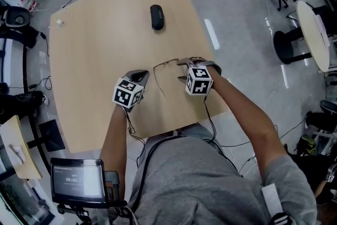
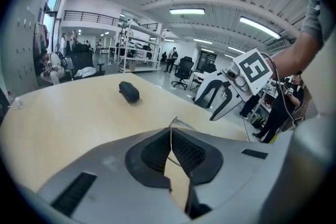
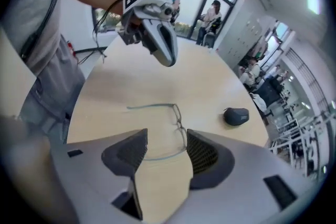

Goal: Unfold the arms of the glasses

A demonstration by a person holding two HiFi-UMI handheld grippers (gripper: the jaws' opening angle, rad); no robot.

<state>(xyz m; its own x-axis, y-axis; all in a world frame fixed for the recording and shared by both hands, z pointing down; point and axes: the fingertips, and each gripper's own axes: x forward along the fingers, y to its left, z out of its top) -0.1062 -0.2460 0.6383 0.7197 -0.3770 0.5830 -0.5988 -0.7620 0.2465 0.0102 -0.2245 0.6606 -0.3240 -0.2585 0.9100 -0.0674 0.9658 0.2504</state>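
Lying flat toward the near right of the pale wooden table [image 1: 95, 34]: thin wire-framed glasses [image 3: 178, 122], both slender arms apparently swung out already. Judged nearly done; next, probably just checking that each hinge is fully open. On the right gripper [image 3: 165, 152], jaws wide apart, one arm between them, unclasped. On the left gripper [image 2: 170, 131], jaws closed together, seemingly empty, just left. Farther off, a smooth black oval case [image 1: 157, 17].

Bright overhead strip lighting, fisheye-warped edges

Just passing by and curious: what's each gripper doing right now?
Left gripper: shut, nothing seen in it.
Right gripper: open, the glasses lie between its jaws, not gripped.
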